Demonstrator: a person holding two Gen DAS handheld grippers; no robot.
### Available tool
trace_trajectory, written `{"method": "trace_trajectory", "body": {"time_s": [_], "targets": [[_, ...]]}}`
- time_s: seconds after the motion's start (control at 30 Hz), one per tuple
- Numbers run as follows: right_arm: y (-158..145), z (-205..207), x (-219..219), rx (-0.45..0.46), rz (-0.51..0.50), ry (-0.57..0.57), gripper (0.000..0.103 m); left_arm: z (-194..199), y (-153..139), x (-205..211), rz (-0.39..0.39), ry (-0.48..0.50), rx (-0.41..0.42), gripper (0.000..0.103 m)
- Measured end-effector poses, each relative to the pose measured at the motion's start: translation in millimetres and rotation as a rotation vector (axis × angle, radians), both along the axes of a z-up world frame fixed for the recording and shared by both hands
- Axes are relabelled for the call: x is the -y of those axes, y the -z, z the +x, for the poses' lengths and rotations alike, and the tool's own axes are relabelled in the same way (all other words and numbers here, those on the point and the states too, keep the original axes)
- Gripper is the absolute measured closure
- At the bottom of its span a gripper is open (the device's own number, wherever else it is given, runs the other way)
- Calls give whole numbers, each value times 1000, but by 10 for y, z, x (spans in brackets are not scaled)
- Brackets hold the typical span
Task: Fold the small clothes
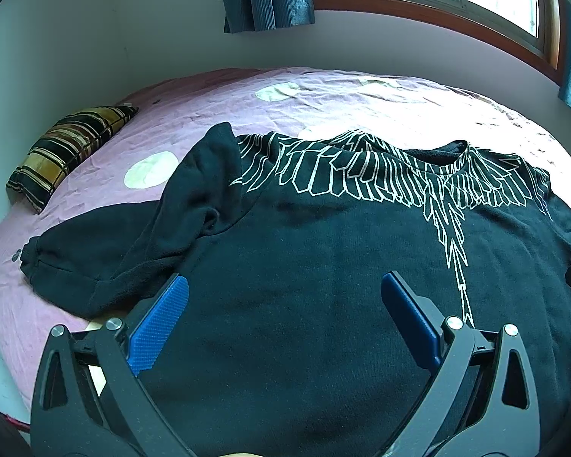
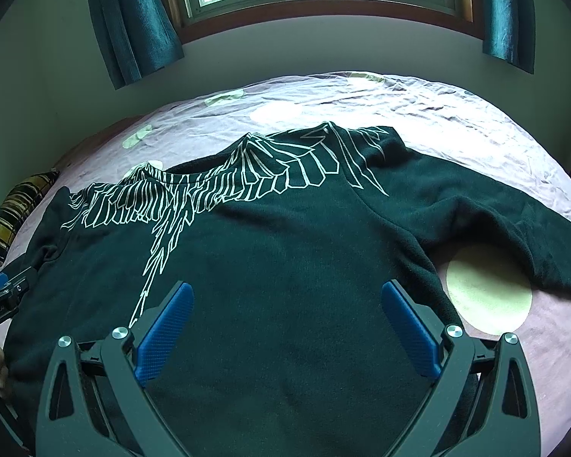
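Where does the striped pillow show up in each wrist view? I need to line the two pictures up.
Left wrist view: the striped pillow lies at mid-left on the pink bedsheet, beyond the sweatshirt's sleeve.
Right wrist view: the striped pillow sits at the far left edge, partly cut off.
Shared landmark: the white wing print across the black sweatshirt's chest.

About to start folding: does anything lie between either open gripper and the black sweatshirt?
Nothing visible does. The left gripper and right gripper hang open directly over the sweatshirt. The plaid pillow lies well off to the side on the bed.
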State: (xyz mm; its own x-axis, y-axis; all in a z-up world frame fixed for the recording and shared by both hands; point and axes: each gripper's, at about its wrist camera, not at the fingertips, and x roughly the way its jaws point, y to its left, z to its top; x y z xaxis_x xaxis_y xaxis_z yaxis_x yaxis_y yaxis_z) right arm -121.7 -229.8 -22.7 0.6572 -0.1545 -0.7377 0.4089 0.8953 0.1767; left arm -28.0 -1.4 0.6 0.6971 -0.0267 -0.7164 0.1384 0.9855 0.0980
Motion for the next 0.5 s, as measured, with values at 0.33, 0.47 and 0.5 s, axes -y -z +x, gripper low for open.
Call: {"method": "trace_trajectory", "body": {"time_s": [0.33, 0.47, 0.5], "targets": [[20, 3, -1, -7, 8, -4, 5, -9, 32, 5, 2, 5, -10, 2], [29, 1, -1, -6, 12, -4, 5, -6, 40, 15, 6, 7, -13, 2], [30, 2, -1, -7, 12, -5, 5, -9, 42, 15, 6, 8, -13, 2]]}}
